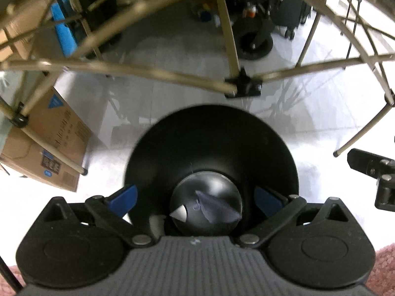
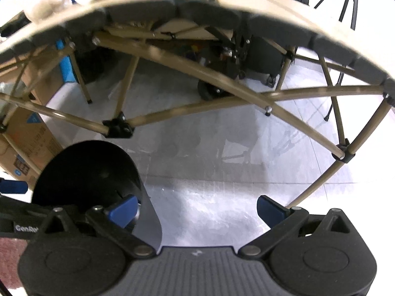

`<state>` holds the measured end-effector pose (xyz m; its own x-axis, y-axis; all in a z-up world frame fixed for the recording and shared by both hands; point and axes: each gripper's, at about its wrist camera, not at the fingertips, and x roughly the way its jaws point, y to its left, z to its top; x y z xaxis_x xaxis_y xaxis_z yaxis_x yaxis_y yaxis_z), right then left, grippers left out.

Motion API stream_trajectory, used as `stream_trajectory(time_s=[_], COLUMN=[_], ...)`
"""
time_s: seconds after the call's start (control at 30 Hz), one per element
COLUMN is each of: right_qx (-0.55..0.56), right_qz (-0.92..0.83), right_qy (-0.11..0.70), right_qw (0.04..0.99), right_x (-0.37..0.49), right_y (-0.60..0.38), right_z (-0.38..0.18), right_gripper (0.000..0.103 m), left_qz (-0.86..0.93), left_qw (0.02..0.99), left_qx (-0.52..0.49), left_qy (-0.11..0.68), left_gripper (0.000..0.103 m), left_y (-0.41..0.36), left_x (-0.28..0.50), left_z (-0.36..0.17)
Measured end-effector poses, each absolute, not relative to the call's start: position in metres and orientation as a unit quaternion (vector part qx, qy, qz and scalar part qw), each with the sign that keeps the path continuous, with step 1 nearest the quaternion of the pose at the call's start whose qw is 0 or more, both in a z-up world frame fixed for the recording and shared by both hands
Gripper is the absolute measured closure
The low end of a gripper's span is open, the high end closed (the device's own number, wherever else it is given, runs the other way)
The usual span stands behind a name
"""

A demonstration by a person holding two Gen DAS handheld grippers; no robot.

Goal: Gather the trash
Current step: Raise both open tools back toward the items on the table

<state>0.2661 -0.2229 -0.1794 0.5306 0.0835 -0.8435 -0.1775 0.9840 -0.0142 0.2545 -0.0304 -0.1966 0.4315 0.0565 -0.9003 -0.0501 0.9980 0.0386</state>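
Note:
A black round bin (image 1: 209, 135) stands on the pale floor, and the left wrist view looks straight down into it. At its bottom lie a crumpled dark greyish-purple wrapper (image 1: 214, 207) and a small white scrap (image 1: 180, 213). My left gripper (image 1: 195, 194) hangs over the bin's mouth, jaws wide open, nothing between the blue pads. The right wrist view has the same bin (image 2: 86, 167) at lower left. My right gripper (image 2: 197, 204) is open and empty beside it, its left pad (image 2: 123, 212) over the bin's rim. Part of the right gripper (image 1: 370, 180) shows at the right edge.
A folding table (image 2: 197, 2) with tan crossed legs (image 1: 148, 74) spans the view just beyond the bin. A cardboard box (image 1: 49, 143) stands at left. A wheeled cart (image 1: 254, 42) and a tripod (image 2: 345, 0) are farther back. Pink carpet (image 1: 385, 266) lies nearest me.

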Motion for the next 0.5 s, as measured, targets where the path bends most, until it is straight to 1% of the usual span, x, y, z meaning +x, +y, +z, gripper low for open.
stream_trajectory(time_s=[0.27,0.5], right_qx=[-0.041,-0.02], right_qz=[0.112,0.141], right_qy=[0.432,0.375], right_qw=[0.894,0.916], right_x=[0.241,0.222], right_y=[-0.221,-0.224], right_z=[-0.147,-0.112], right_gripper=[0.0,0.0], left_qz=[0.047,0.062], left_qw=[0.882,0.912], left_qx=[-0.003,0.001], left_qy=[0.469,0.406], left_gripper=[0.0,0.0], left_y=[-0.013,-0.008], left_x=[0.229,0.208], left_z=[-0.153,-0.115])
